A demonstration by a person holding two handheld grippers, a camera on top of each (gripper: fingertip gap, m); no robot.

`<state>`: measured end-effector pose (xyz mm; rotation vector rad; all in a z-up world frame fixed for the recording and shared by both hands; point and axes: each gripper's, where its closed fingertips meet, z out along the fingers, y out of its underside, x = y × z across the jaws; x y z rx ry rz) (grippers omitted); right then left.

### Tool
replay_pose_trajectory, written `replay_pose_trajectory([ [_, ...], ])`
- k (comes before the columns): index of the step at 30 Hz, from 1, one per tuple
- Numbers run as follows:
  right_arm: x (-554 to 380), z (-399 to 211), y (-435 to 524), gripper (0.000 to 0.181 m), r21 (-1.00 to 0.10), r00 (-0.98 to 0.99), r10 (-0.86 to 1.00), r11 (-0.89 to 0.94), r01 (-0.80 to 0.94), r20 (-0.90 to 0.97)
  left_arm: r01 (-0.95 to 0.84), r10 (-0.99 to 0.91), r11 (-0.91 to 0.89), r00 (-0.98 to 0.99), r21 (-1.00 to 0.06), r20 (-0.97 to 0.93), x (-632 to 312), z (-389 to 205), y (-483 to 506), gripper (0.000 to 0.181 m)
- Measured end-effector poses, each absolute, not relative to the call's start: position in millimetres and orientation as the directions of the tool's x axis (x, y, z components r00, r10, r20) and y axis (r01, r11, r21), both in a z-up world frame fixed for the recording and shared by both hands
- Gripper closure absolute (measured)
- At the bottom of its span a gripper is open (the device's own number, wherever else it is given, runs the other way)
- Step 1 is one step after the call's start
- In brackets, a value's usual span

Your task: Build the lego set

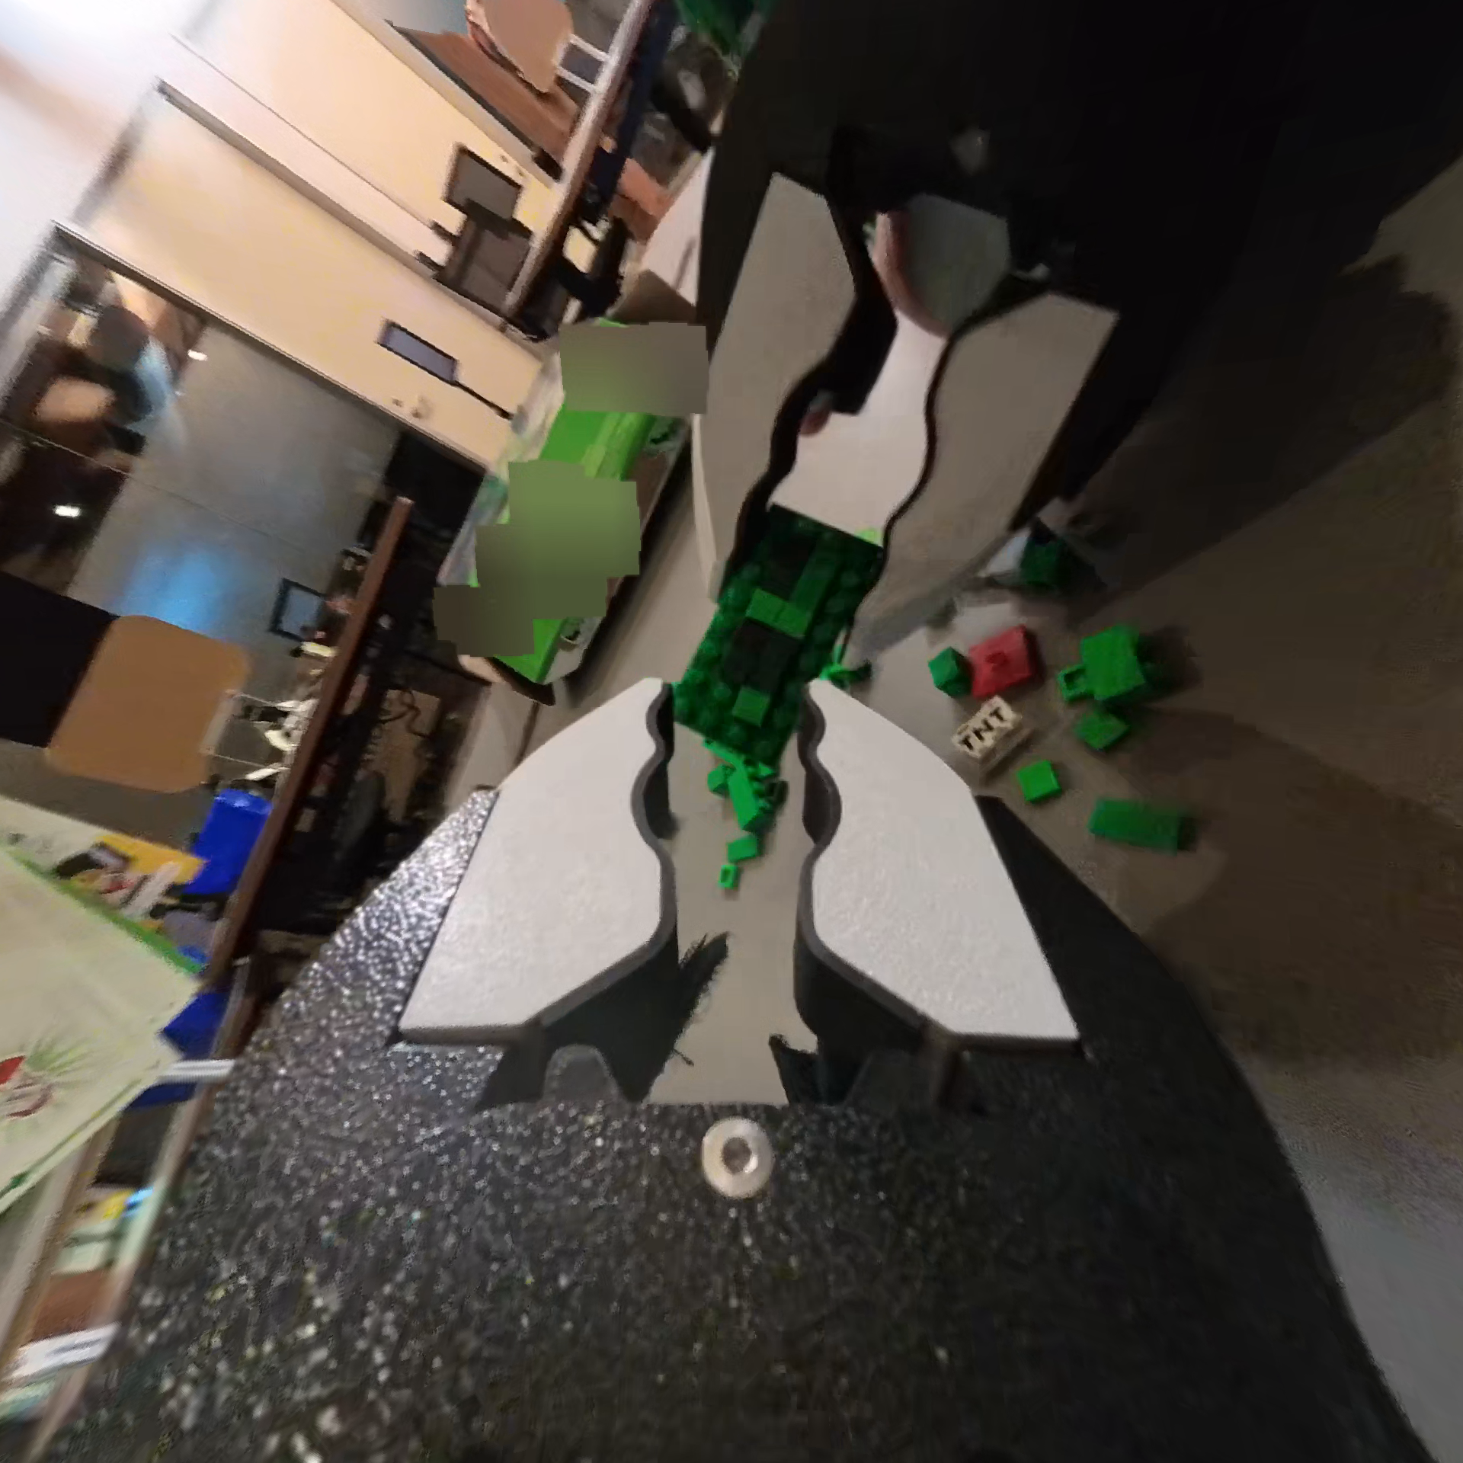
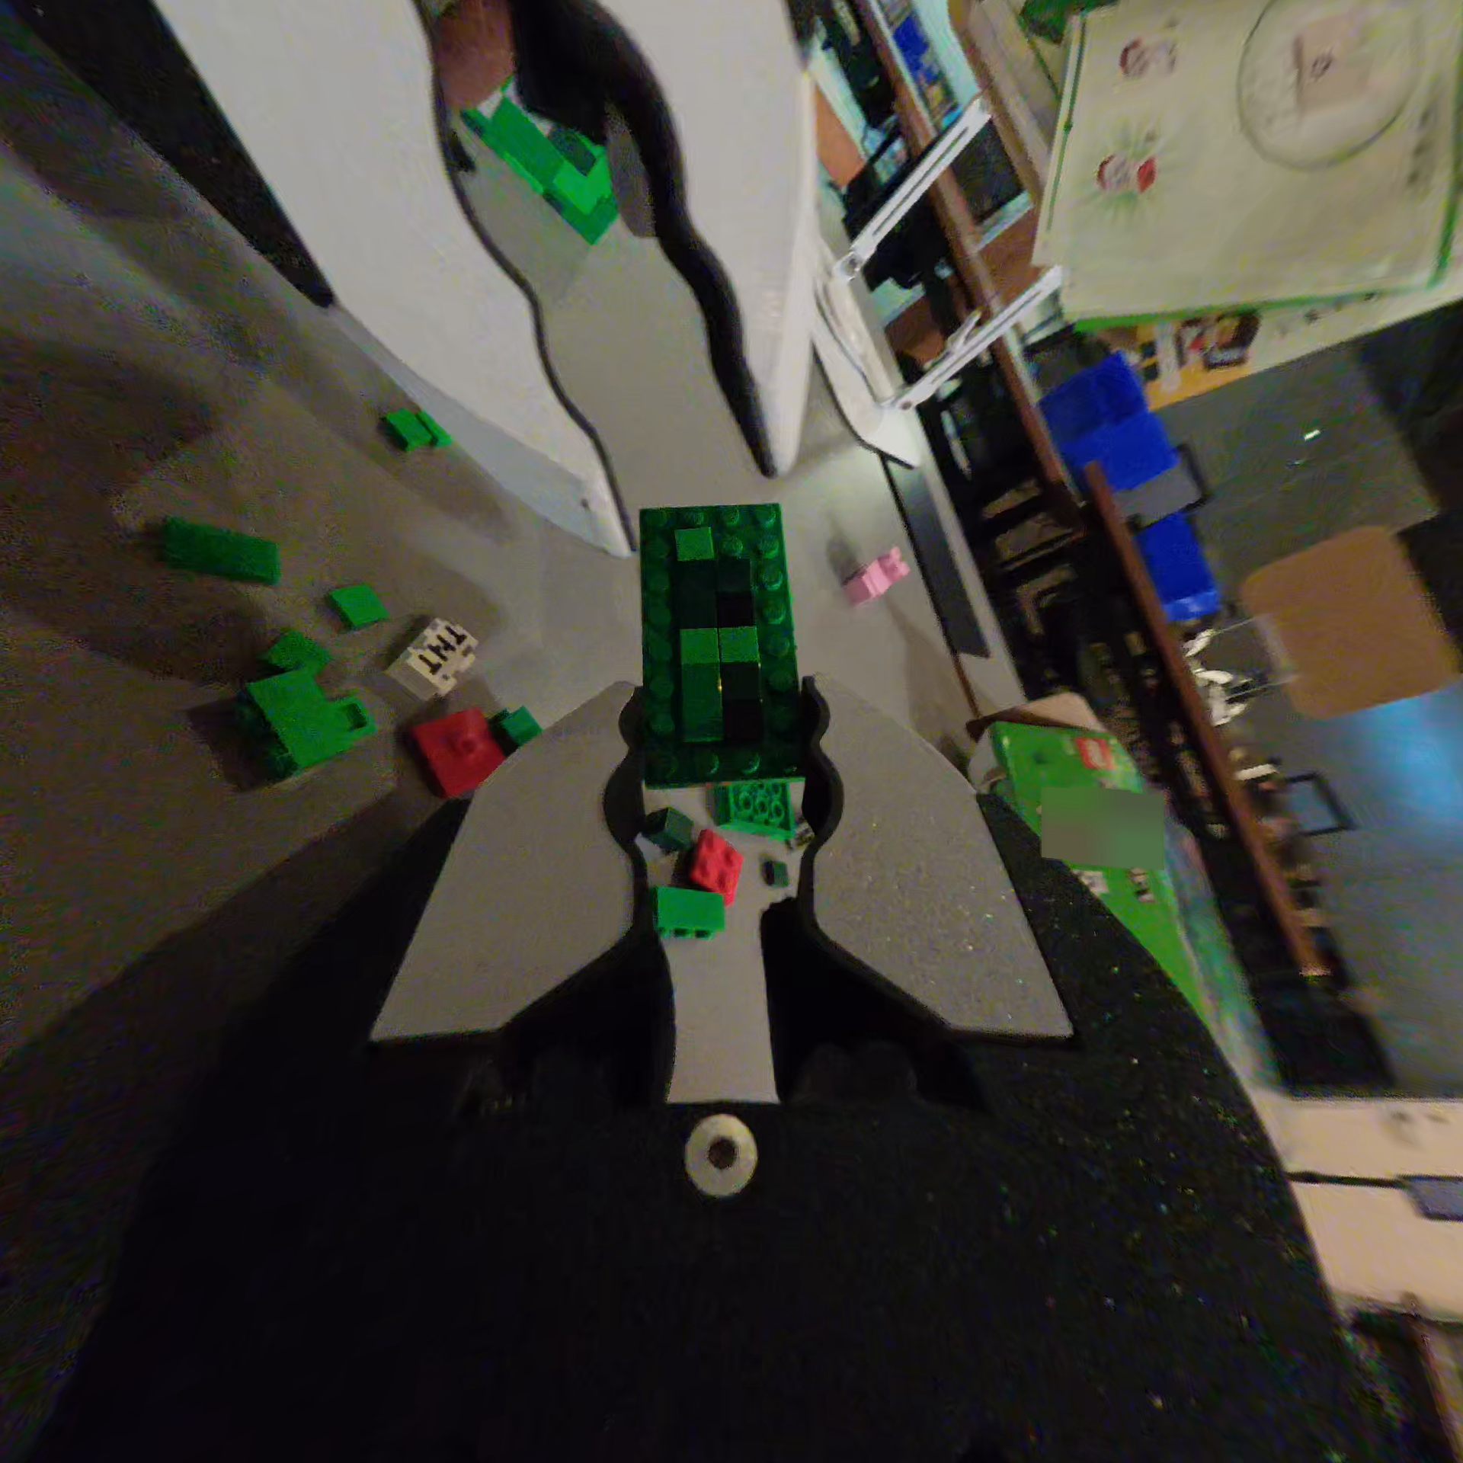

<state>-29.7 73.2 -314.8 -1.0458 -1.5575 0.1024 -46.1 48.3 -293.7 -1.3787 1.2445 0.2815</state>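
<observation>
Left wrist view: left gripper [image 1: 736, 704] fingers parted around near end of long green studded lego plate [image 1: 780, 625] on grey table [image 1: 1267, 871]; contact unclear. Right gripper [image 1: 823, 514] at far end. Loose green bricks, red brick [image 1: 1004, 661] at right.

Right wrist view: right gripper [image 2: 722, 697] clamped on same plate [image 2: 720, 633]; small red brick [image 2: 715, 865] between fingers, pink piece [image 2: 875, 576] beyond.

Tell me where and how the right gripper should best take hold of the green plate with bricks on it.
Probably by its two long edges at the near end. The green plate lies flat, its near end between the right gripper fingers. The bare studded border leaves side walls free, so closing there should clamp it without pressing the stacked bricks.
</observation>
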Motion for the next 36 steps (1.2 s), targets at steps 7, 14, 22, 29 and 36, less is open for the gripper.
replay_pose_trajectory([
  [7,-31.2,-301.1,74.3,0.145,-0.556,0.153,0.568,0.653,0.515,0.809,-0.833,-0.422,0.205,0.398,-0.514,-0.815,-48.8,-309.1,60.9,0.164],
  [14,-32.1,-298.3,71.7,0.145,-0.515,0.143,0.520,0.696,0.500,0.842,-0.726,-0.458,0.201,0.524,-0.658,-0.718,-50.2,-299.5,60.6,0.166],
  [22,-33.8,-303.4,67.7,0.145,-0.497,0.096,0.522,0.715,0.492,0.847,-0.743,-0.506,0.223,0.466,-0.632,-0.726,-42.2,-307.3,54.4,0.174],
  [29,-32.3,-292.8,66.5,0.145,-0.524,0.145,0.519,0.727,0.444,0.842,-0.496,-0.624,0.096,0.645,-0.863,-0.440,-44.5,-292.7,53.6,0.162],
  [36,-28.9,-270.7,54.8,0.145,-0.671,0.215,0.636,0.695,0.260,0.741,-0.065,-0.803,-0.141,0.591,-0.988,0.076,-41.3,-272.2,41.7,0.161],
])
